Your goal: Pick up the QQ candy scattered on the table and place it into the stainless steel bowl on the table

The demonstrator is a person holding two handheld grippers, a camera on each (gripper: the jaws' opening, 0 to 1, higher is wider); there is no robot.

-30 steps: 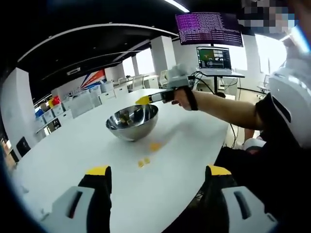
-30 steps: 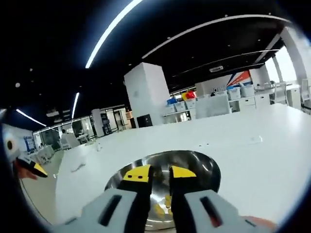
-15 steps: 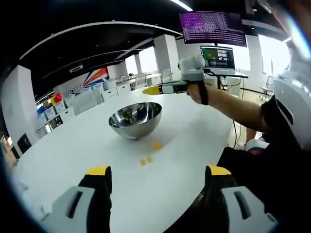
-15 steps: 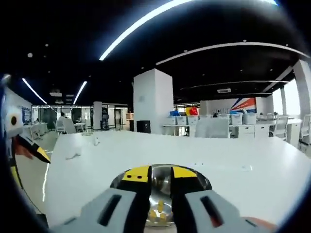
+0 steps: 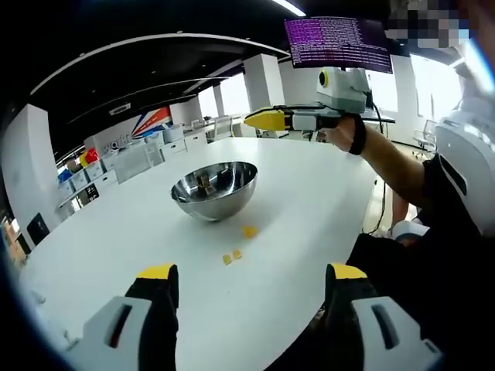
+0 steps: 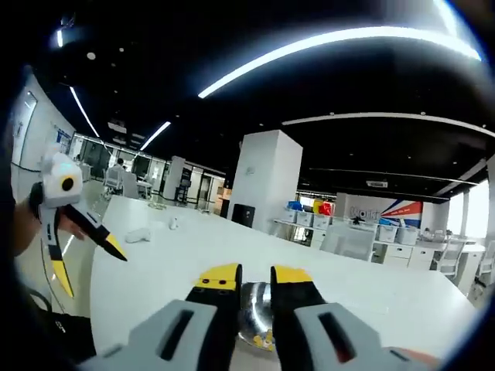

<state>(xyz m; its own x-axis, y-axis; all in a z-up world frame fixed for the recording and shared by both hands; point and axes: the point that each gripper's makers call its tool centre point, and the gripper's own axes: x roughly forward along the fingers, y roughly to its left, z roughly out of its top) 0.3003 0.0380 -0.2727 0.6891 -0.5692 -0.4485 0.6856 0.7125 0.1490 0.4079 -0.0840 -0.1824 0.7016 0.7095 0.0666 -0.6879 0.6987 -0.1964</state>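
White bench point(image 5: 116, 232): I'd lower my spread left hand-held gripper point(image 5: 246, 272) squarely over the QQ candy point(image 5: 248, 231) beside the stainless steel bowl point(image 5: 214, 189)

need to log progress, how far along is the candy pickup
Partly done. Some yellow candies already sit inside the steel bowl. Nothing visible is in hand: the right gripper is raised above and beyond the bowl with its jaws nearly together, and the left gripper is open over the table. Left to do: three candies on the table beside the bowl.
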